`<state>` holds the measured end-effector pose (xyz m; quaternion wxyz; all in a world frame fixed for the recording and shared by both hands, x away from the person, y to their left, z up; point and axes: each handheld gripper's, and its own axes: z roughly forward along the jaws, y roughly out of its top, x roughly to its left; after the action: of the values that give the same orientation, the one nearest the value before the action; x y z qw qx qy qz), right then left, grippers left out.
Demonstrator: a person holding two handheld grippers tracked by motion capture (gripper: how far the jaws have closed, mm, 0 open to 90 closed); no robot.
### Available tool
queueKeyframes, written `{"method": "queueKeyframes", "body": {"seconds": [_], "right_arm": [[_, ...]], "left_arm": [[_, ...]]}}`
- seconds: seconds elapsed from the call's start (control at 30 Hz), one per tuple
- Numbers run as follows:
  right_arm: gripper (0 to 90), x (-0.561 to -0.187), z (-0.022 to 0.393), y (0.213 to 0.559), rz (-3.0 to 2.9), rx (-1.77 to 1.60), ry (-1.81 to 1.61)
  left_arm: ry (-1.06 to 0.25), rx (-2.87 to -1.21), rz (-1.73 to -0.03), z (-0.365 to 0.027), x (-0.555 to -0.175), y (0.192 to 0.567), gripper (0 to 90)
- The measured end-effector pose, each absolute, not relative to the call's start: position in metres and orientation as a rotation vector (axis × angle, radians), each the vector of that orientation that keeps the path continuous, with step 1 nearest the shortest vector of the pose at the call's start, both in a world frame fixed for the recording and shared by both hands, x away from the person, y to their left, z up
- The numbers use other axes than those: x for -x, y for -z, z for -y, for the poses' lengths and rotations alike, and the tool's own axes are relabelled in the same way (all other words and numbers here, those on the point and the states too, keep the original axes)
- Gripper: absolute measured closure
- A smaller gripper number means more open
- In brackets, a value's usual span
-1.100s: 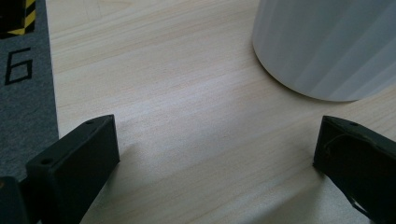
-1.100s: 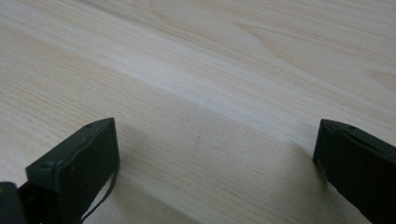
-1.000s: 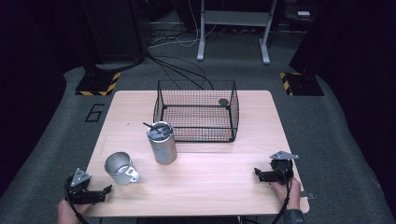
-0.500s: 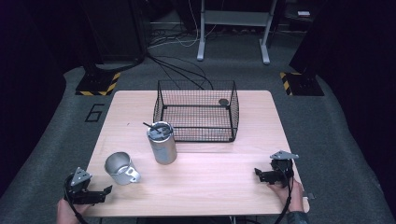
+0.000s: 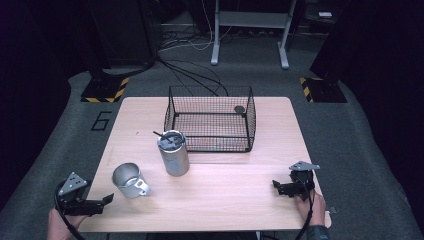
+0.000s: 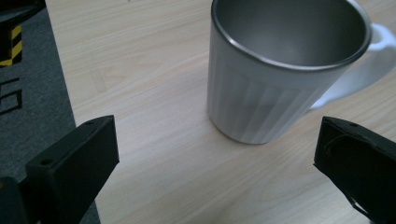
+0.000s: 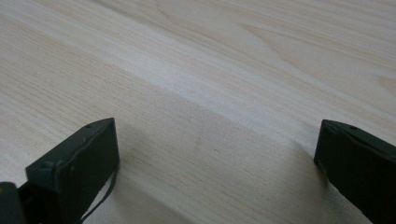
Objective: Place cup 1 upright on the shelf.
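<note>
The left gripper (image 5: 102, 201) rested at the near left corner of the wooden table (image 5: 225, 205), and its jaws stood wide apart with nothing between them. Just ahead of these jaws stood the steel mug (image 5: 127, 179), upright and with its mouth open to the top; in the left gripper view the mug (image 6: 275, 70) was a little to the right of the middle line, close to the jaws but not touching them, and its handle pointed away to the right side. Beyond the mug, farther from the left gripper, stood a metal tumbler (image 5: 173, 152) with a lid and a dark straw, and behind the tumbler was a black wire basket (image 5: 210, 120). The right gripper (image 5: 278, 187) lay near the right edge of the table, well apart from the mug, held by a hand (image 5: 311, 206). Its jaws were also wide open and held nothing; between them was bare wood (image 7: 210, 116).
</note>
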<state>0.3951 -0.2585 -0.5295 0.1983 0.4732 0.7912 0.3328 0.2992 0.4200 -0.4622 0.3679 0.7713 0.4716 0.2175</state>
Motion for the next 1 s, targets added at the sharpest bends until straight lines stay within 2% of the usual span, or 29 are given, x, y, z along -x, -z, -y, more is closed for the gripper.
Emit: {"method": "queueKeyframes", "body": {"seconds": [1.0], "right_arm": [[0.0, -0.395, 0.259, 0.530, -2.214, -1.322, -0.931]], "left_arm": [[-0.547, -2.038, -1.008, -0.372, -0.330, 0.389, 0.0]]}}
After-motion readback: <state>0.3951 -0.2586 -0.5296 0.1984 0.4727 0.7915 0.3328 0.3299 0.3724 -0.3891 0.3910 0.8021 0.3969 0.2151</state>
